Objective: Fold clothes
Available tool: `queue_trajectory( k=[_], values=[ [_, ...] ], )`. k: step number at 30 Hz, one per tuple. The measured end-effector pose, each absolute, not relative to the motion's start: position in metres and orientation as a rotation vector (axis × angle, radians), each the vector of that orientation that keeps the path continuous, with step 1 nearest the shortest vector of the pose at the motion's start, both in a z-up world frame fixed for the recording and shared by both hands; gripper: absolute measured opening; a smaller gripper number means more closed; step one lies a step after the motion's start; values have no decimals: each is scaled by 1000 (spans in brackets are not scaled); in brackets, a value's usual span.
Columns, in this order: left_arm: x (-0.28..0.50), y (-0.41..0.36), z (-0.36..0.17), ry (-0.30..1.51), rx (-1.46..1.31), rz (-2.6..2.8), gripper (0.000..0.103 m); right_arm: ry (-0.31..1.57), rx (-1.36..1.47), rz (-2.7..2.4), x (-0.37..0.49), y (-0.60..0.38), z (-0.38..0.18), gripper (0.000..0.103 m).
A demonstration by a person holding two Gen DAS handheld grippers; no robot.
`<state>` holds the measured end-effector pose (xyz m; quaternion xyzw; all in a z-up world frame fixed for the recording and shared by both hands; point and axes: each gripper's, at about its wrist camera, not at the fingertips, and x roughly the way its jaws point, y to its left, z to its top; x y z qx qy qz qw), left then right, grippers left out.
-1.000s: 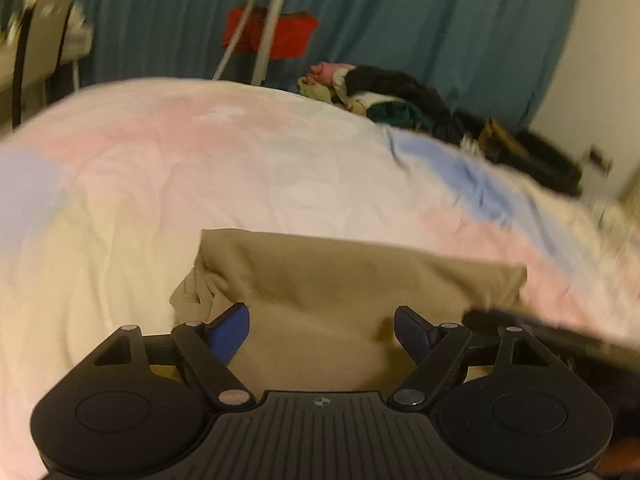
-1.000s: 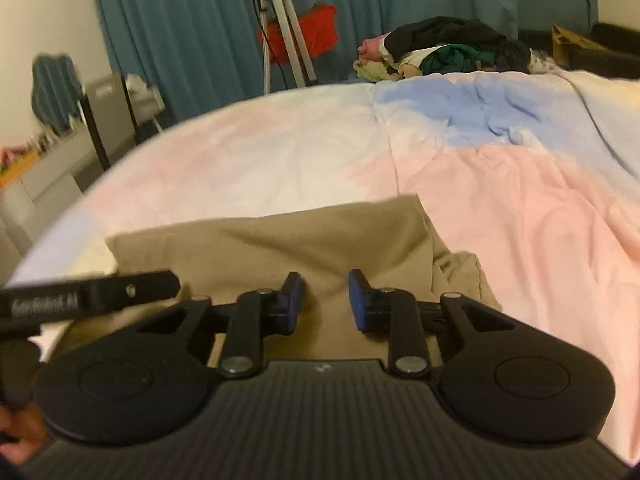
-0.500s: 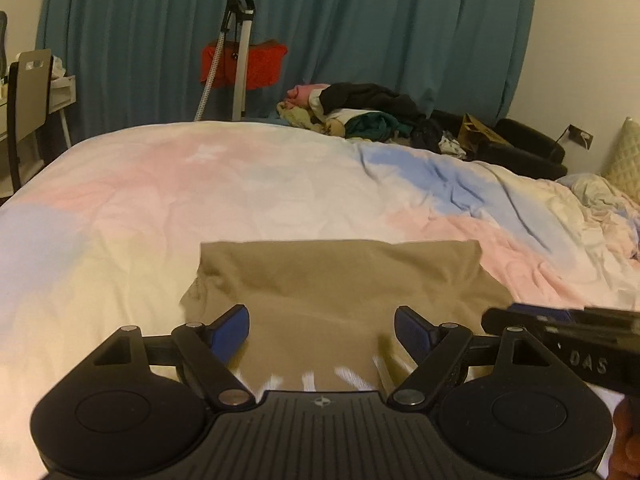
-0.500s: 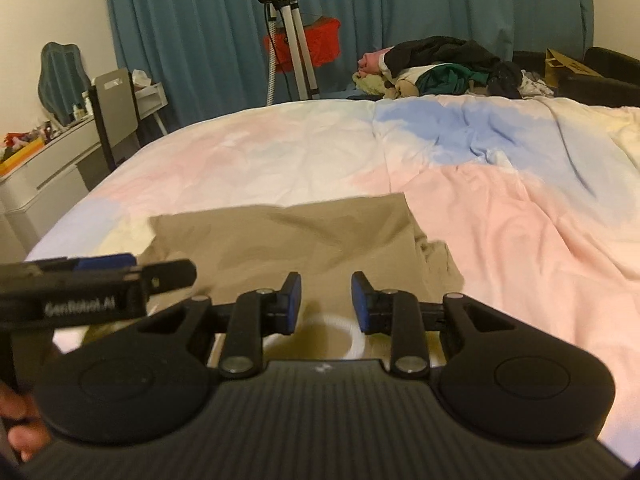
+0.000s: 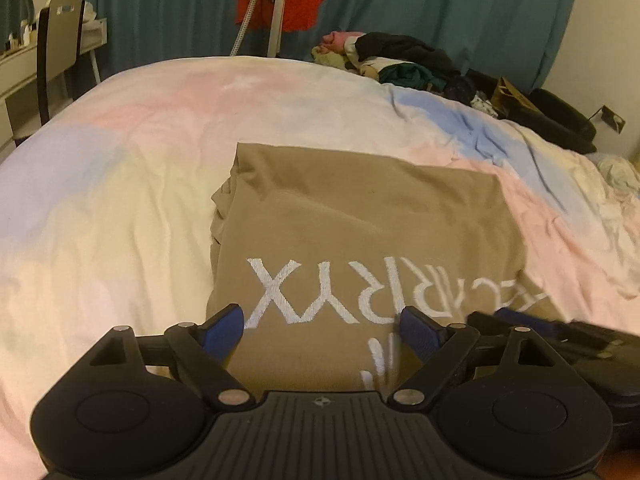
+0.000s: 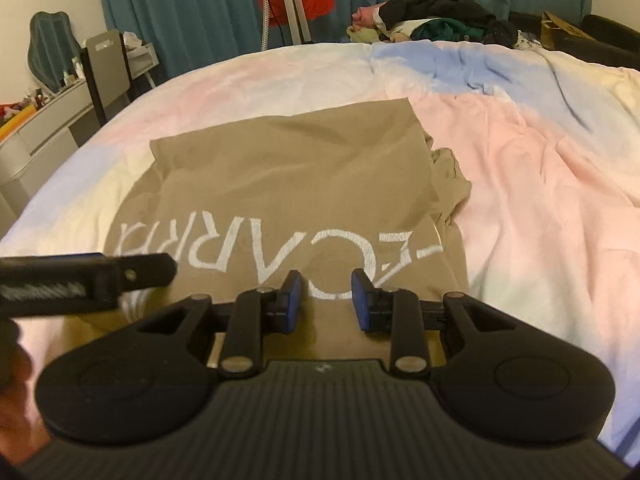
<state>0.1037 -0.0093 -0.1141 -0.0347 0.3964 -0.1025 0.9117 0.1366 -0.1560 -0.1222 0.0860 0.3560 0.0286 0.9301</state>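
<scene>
On the pastel bedspread (image 5: 120,200) a tan T-shirt (image 5: 360,220) lay partly folded into a rough rectangle, white lettering facing up, sleeve fabric bunched out along both side edges. Above its near end the left gripper (image 5: 322,326) hovered with fingers spread wide, gripping nothing; the right gripper (image 6: 326,300) hung just beside it, fingers parted more narrowly, also empty. Judging by the shape, the side folds looked done and a final fold remained, while a heap of clothes (image 6: 432,20) waited at the far edge
</scene>
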Motion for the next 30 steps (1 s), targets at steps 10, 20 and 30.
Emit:
queue_trajectory(
  k=[10,20,30],
  values=[
    [76,21,-98,944,-445,-371,93,724,174,46,135,-154,-121,30],
    [96,63,-162,1018,-949,-157,74,716,160,33,134,-151,-122,30],
    [90,66,-156,924,-944,-107,33,725,225,79,130,-159,-109,46]
  ],
)
